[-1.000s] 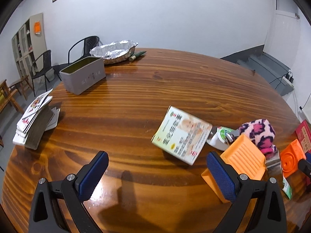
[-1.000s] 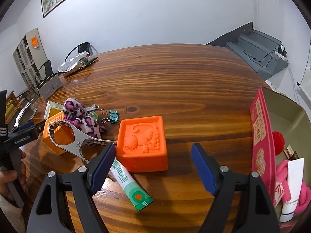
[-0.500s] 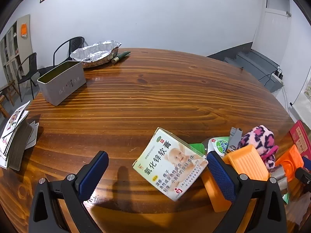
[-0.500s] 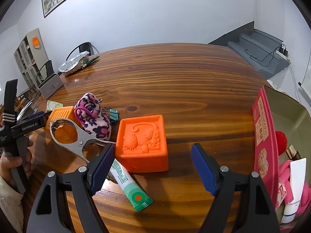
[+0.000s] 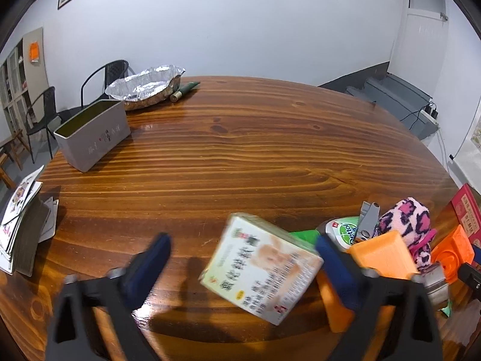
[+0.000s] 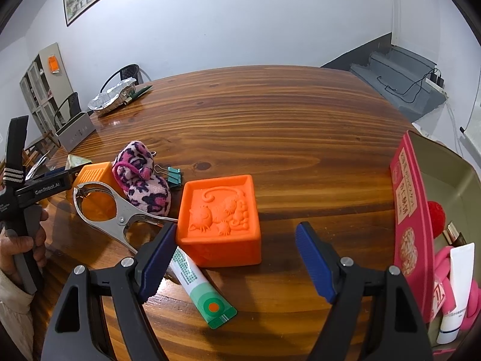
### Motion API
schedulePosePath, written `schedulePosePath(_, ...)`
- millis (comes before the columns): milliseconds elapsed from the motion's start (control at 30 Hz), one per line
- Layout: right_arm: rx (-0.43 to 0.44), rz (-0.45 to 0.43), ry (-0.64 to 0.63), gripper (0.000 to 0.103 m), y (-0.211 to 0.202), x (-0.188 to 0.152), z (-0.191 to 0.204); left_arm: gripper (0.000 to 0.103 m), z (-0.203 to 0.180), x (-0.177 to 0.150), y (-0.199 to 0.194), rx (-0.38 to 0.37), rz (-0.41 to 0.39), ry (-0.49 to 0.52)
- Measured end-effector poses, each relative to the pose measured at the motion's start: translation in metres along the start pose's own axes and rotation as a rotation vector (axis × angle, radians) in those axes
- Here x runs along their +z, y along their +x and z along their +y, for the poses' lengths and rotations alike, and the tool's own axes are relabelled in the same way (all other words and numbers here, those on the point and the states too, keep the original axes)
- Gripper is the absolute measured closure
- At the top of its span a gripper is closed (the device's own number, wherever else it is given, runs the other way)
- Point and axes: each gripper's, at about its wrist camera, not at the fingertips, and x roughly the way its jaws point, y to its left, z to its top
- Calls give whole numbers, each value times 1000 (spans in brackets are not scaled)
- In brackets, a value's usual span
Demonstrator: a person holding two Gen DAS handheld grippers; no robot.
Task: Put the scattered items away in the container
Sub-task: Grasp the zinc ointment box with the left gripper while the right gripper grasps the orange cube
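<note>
Left gripper [image 5: 240, 258] jaws closing around the white ointment box [image 5: 261, 268]; right pad sits at the box's right edge, left pad apart from it, both blurred. Box lies tilted on the bench [image 5: 240, 156]. Only the left wrist view shows the box face, the Dettol bottle [image 5: 342, 230] behind it, the grey tin [image 5: 93, 138], foil tray [image 5: 144, 85] and stack of booklets [image 5: 21, 225] at the left edge. Right gripper [image 6: 234, 258] jaws wide, nothing between them, hovering just in front of the orange cat block [image 6: 221, 219]. Only the right wrist view shows the open red container [image 6: 409, 210] at right, with a white tube [image 6: 454, 291] and pink item inside, plus the green-capped tube [image 6: 201, 288], metal clamp [image 6: 114, 210] and binder clip [image 6: 173, 174]. Leopard plush [image 6: 141, 177] and ribbed orange block [image 6: 93, 174] show in both. Person's hand [image 6: 21, 246] grips the left tool's handle.
</note>
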Motion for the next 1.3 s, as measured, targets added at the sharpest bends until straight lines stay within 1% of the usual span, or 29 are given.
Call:
schedulePosePath(33, -1, -4, -4, 20, 0, 0, 1, 38, 1, -1, 0, -20, 10, -11)
schedulePosePath(67, -2, -7, -8, 20, -1, 0, 1, 43, 2, -1, 0, -30, 14, -25)
schedulePosePath(100, -1, -10, -11, 20, -1, 0, 2, 46, 2, -2, -2, -29, 13, -29)
schedulePosePath(167, 7, -8, -8, 20, 0, 0, 1, 48, 1, -4, -7, -5, 3, -24)
schedulePosePath(333, 47, 16, 42, 20, 5, 0, -9, 49, 5, -6, -19, 21, -26, -55)
schedulePosePath(400, 50, 15, 48, 20, 5, 0, -9, 50, 7, -5, -23, 33, -38, -64)
schedulePosePath(567, 25, 1, 24, 20, 4, 0, -3, 51, 12, -4, -35, 49, -69, -98)
schedulePosePath(733, 15, -10, 17, 20, 5, 2, -1, 51, 14, -1, -53, 67, -117, -119)
schedulePosePath(933, -9, -4, 2, 20, 14, 4, 2, 51, 9, -2, -63, 50, -131, -118)
schedulePosePath(967, -18, 0, -2, 23, 15, 4, 3, 51, 8, -3, -63, 48, -131, -116)
schedulePosePath(1000, -13, 2, -4, 36, 15, 4, 3, 51, 6, -3, -64, 46, -131, -114)
schedulePosePath(1033, 3, 5, -7, 46, 15, 3, 3, 51, 5, -3, -64, 45, -130, -113)
schedulePosePath(1133, -45, -22, -19, 46, 7, 2, 5, 51, 1, -4, -67, 39, -135, -110)
schedulePosePath(1300, -33, -90, 5, 46, -15, 6, 1, 51, -5, -6, -75, 29, -151, -113)
